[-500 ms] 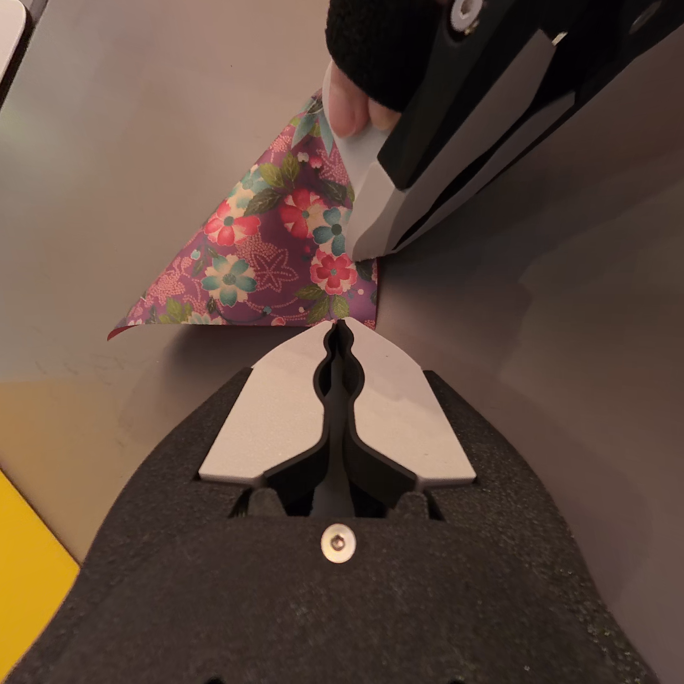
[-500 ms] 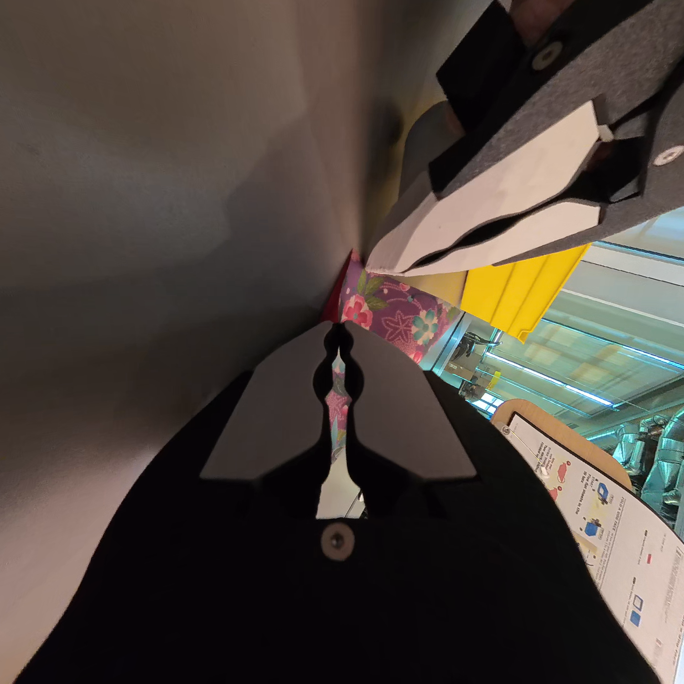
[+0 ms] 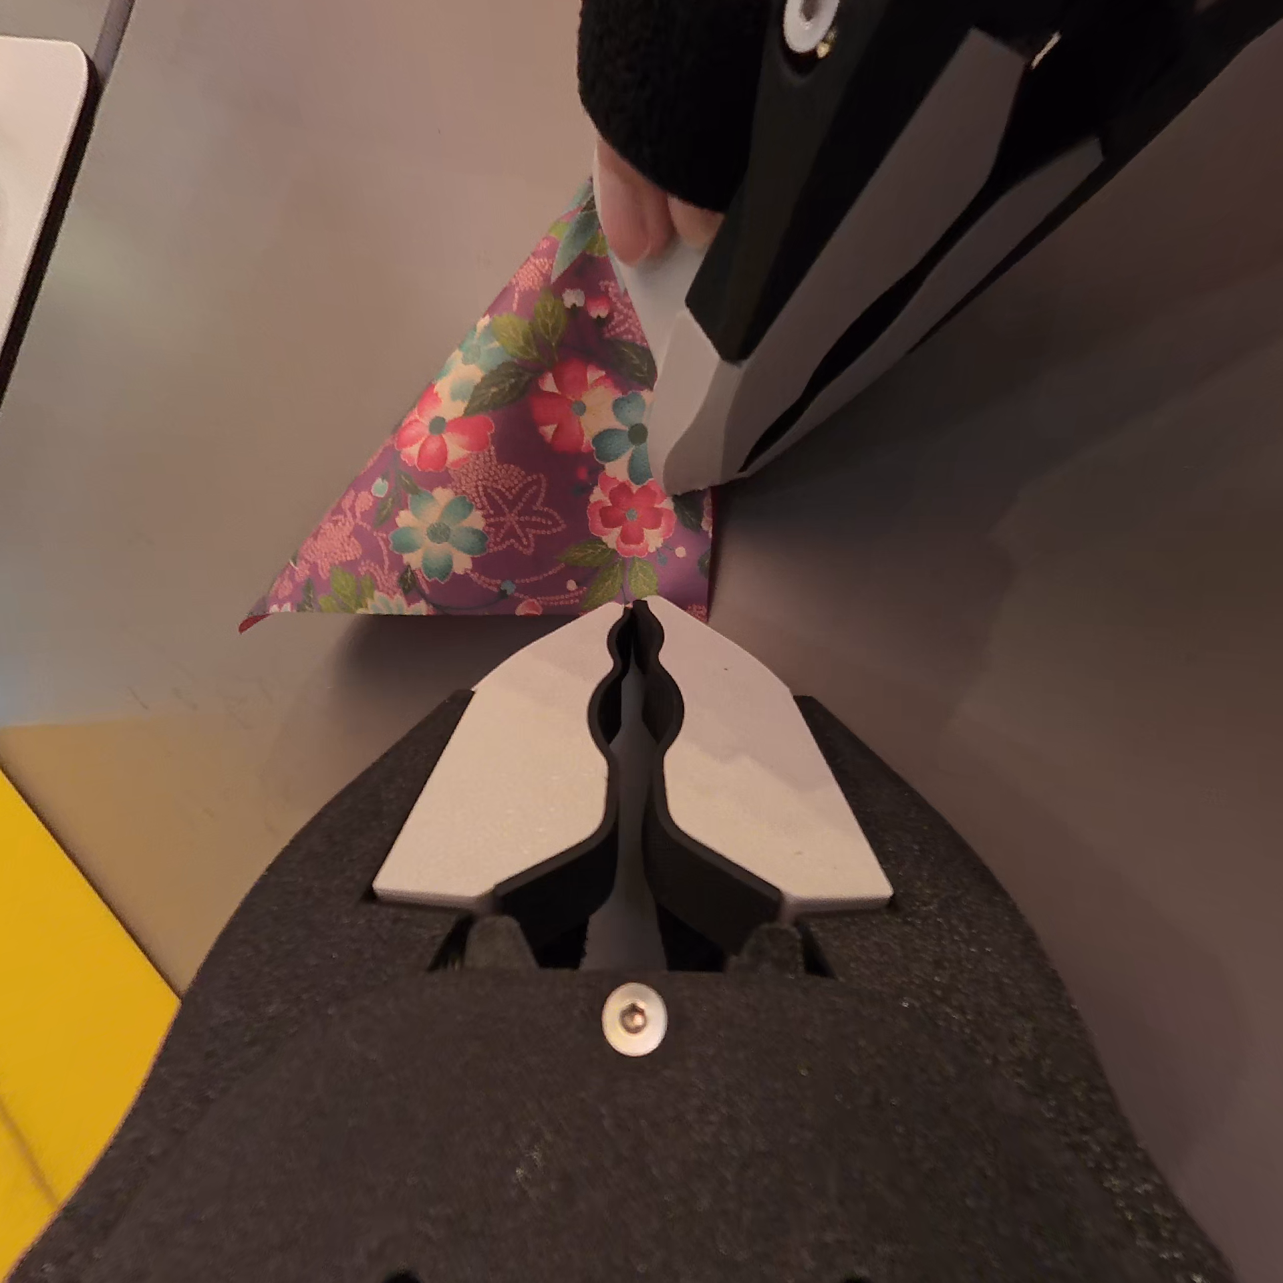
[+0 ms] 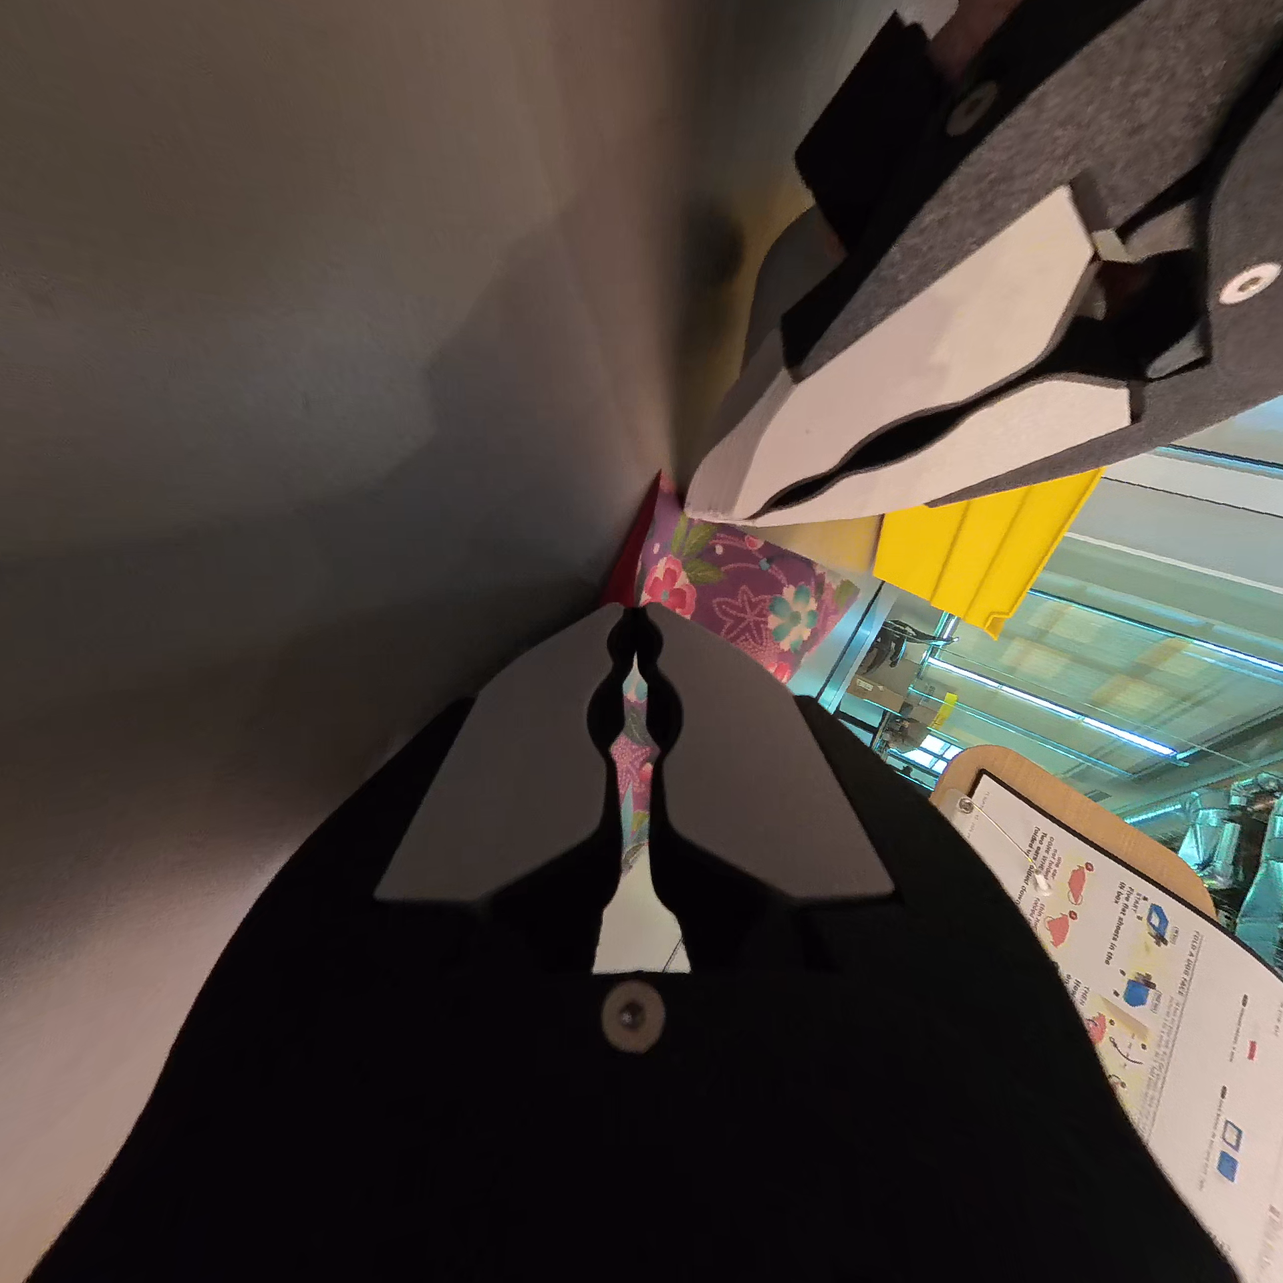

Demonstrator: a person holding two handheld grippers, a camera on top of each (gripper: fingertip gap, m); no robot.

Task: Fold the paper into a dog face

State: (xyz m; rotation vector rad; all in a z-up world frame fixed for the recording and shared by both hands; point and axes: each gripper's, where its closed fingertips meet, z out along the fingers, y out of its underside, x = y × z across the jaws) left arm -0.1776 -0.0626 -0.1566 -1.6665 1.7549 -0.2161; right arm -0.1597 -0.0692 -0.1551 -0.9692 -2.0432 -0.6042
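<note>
Two grippers are pressing the floral paper (image 3: 500, 486) flat on the grey bench (image 3: 278, 243): the left gripper (image 3: 635, 611), fingers closed, is pinning its near edge, while the right gripper (image 3: 701, 479) — fingers seemingly closed — is pressing the right-hand edge, probably to sharpen the crease.

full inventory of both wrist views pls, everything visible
origami paper: 1, purple floral with red underside, folded into a triangle, flat on the table between both grippers
table: 1, grey, under everything
bin: 1, yellow, at the table edge
instruction sheet: 1, white printed, on a wooden board, beside the table
white panel: 1, far left corner
left gripper: 1, black with grey fingers, shut, tips at the paper's near edge
right gripper: 1, same colours, shut, tips on the paper's right edge
hand: 1, black sleeve, holding the right gripper
</note>
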